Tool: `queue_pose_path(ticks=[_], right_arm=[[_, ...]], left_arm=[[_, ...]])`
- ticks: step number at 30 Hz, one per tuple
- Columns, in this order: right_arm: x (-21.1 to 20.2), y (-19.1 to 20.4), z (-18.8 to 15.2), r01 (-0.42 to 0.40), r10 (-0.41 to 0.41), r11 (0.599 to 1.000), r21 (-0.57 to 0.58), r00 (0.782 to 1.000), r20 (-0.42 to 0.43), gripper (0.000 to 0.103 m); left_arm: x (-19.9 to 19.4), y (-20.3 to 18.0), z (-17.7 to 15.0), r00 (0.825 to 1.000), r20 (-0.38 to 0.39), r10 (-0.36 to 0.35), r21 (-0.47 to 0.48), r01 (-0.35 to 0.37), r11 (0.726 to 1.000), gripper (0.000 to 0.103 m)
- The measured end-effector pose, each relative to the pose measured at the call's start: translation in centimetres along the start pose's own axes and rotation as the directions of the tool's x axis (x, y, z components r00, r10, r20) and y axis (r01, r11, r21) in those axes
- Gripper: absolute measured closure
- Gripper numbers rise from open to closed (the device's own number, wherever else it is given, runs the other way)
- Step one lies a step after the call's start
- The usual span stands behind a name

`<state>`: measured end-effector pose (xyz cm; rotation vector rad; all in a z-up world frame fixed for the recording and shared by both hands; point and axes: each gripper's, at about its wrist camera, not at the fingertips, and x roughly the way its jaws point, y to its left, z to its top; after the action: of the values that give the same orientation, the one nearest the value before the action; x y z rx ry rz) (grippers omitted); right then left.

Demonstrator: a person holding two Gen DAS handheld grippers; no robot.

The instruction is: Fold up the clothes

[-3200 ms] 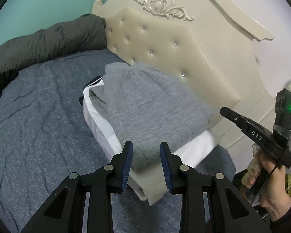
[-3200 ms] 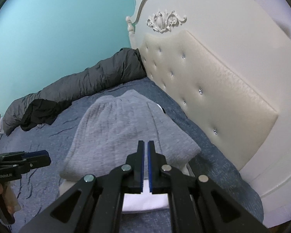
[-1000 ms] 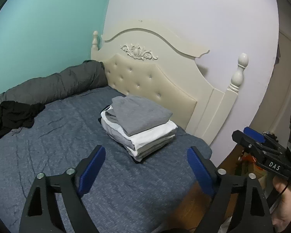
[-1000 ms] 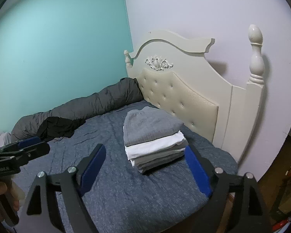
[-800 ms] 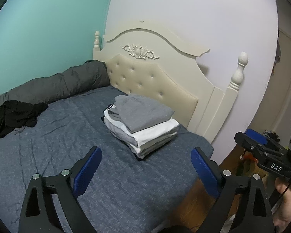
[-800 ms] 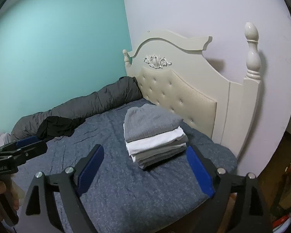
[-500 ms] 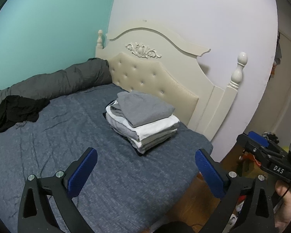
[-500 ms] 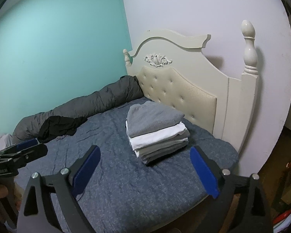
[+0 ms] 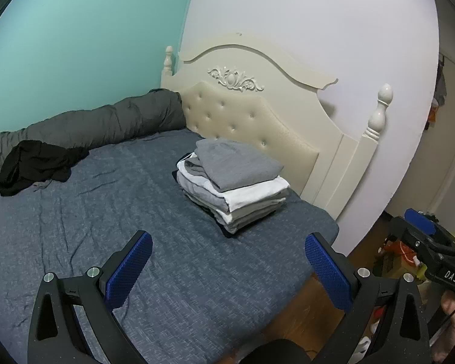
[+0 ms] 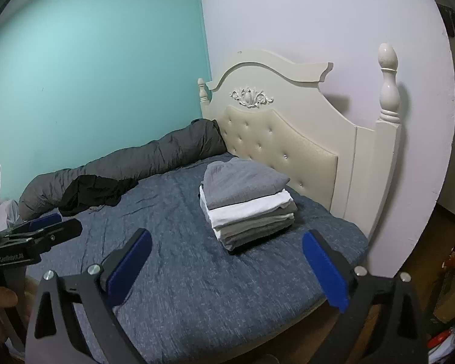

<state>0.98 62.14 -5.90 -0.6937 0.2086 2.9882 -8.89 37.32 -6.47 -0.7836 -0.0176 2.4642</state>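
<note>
A stack of folded clothes (image 9: 236, 188) (image 10: 245, 212) sits on the blue bed sheet (image 9: 106, 212) near the headboard, with a grey garment (image 9: 236, 163) (image 10: 242, 179) on top. A crumpled black garment (image 9: 36, 163) (image 10: 91, 191) lies unfolded at the far left of the bed. My left gripper (image 9: 227, 238) hangs open over the near part of the bed, well short of the stack, holding nothing. My right gripper (image 10: 226, 236) is also back from the stack; its jaws are opening and nothing is between them. Each gripper also shows at the edge of the other's view.
A rolled dark grey duvet (image 9: 91, 121) runs along the teal wall. The cream tufted headboard (image 9: 257, 115) with its post (image 10: 388, 85) stands behind the stack. The bed's near corner drops to a wooden floor with clutter (image 9: 394, 251) on the right.
Both grippers have drawn back from the stack, which now looks smaller and farther off. Both sets of jaws have spread wider.
</note>
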Motion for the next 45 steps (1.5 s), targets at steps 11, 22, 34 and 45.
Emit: queue_pose_path(ticks=[11, 22, 34, 45], right_arm=[[-0.7, 0.8, -1.5, 0.011, -0.011, 1.000, -0.009, 1.000, 0.002, 0.002], [-1.1, 0.4, -2.1, 0.024, -0.024, 1.000, 0.009, 1.000, 0.006, 0.002], [-1.3, 0.5, -2.6, 0.027, -0.027, 1.000, 0.011, 1.000, 0.002, 0.000], [-0.9, 1.0, -3.1, 0.027, -0.027, 1.000, 0.010, 1.000, -0.009, 0.000]], left_arm=[[-1.4, -0.7, -0.8, 0.999, 0.027, 0.031, 0.041, -0.032, 0.999, 0.000], [-1.9, -1.3, -1.7, 0.999, 0.030, 0.016, 0.044, -0.017, 0.999, 0.000], [-2.1, -1.3, -2.4, 1.000, 0.024, 0.010, 0.045, -0.011, 0.999, 0.000], [-2.1, -0.9, -2.6, 1.000, 0.014, 0.013, 0.047, -0.014, 0.999, 0.000]])
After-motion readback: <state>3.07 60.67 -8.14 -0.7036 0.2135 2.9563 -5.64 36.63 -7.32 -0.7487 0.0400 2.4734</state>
